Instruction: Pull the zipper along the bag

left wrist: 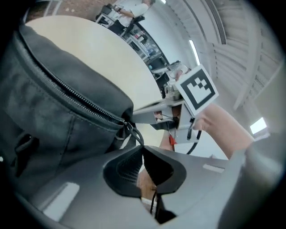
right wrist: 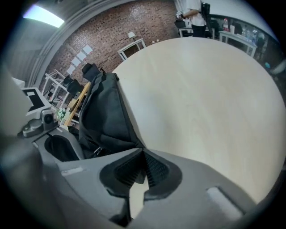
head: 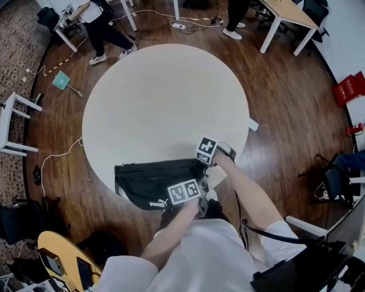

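Observation:
A black waist bag lies at the near edge of the round table. In the left gripper view its zipper runs down to the slider. From there a dark pull cord goes into my left gripper, which is shut on it. My right gripper is shut on the bag's end, just past the slider. It also appears in the left gripper view, where its marker cube faces the camera. In the head view both marker cubes sit over the bag's right end.
The bag's left part overhangs the table edge near my body. The rest of the tabletop stretches away behind the bag. People stand at white desks at the back. A red case sits on the floor to the right, a yellow object at lower left.

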A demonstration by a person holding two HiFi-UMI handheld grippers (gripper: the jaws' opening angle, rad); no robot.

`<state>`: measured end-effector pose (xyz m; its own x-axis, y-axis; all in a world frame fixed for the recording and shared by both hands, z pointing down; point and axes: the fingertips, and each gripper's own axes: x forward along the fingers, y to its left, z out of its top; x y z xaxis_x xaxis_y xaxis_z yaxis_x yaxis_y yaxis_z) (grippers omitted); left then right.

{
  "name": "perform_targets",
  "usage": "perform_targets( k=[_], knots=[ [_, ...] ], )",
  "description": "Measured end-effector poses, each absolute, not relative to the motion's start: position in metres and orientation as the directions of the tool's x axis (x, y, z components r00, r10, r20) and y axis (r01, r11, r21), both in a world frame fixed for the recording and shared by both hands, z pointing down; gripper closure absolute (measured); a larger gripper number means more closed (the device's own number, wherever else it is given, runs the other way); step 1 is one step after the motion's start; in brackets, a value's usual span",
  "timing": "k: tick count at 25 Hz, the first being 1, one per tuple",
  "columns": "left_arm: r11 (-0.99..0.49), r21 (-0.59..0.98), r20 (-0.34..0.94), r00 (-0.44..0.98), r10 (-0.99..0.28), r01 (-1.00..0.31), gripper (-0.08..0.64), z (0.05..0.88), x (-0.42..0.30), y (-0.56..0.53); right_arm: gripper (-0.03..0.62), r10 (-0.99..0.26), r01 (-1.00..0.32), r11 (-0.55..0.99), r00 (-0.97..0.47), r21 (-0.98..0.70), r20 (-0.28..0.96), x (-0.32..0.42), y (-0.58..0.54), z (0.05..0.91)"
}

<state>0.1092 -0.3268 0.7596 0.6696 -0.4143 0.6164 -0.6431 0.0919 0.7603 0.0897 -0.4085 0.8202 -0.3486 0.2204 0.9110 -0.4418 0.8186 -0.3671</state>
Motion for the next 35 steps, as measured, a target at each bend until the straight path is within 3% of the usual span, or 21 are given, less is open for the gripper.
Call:
perform_targets(
  k=[5,10,14,18,21,24,32,35],
  knots=[
    [-0.019,0.784,0.58,0.744,-0.331,-0.62,0.538,0.746,0.077,-0.301,0.6,0.114,-0.568,0.768,-0.334,-0.296,0.936,0.096,-0.411,0.822],
    [-0.14,0.805,0.52,0.799,-0.303,-0.577,0.54,0.72,0.004,-0.288,0.6,-0.014,-0.599,0.794,-0.189,-0.104,0.982,0.101,-0.411,0.82],
    [-0.154,0.762,0.52,0.735,-0.435,-0.63,0.541,0.702,-0.12,-0.303,0.6,-0.082,-0.609,0.793,-0.09,0.01,0.993,0.102,-0.411,0.82],
    [-0.129,0.615,0.587,0.561,-0.584,-0.778,0.541,0.708,-0.286,-0.338,0.6,-0.099,-0.635,0.772,-0.068,0.033,0.993,0.096,-0.409,0.822],
    [-0.166,0.481,0.676,0.484,-0.555,-0.861,0.541,0.756,-0.369,-0.375,0.598,-0.109,-0.664,0.747,-0.065,0.038,0.992,0.095,-0.416,0.819],
    [-0.168,0.468,0.731,0.487,-0.478,-0.867,0.54,0.808,-0.371,-0.393,0.598,-0.129,-0.688,0.723,-0.047,0.061,0.99,0.094,-0.423,0.82],
    [-0.187,0.54,0.65,0.548,-0.526,-0.821,0.526,0.797,-0.362,-0.383,0.6,-0.157,-0.694,0.708,0.027,0.131,0.987,0.095,-0.424,0.825],
    [-0.223,0.526,0.636,0.553,-0.538,-0.821,0.438,0.789,-0.377,-0.376,0.6,-0.243,-0.753,0.642,-0.022,0.144,0.97,0.091,-0.431,0.808]
  ],
)
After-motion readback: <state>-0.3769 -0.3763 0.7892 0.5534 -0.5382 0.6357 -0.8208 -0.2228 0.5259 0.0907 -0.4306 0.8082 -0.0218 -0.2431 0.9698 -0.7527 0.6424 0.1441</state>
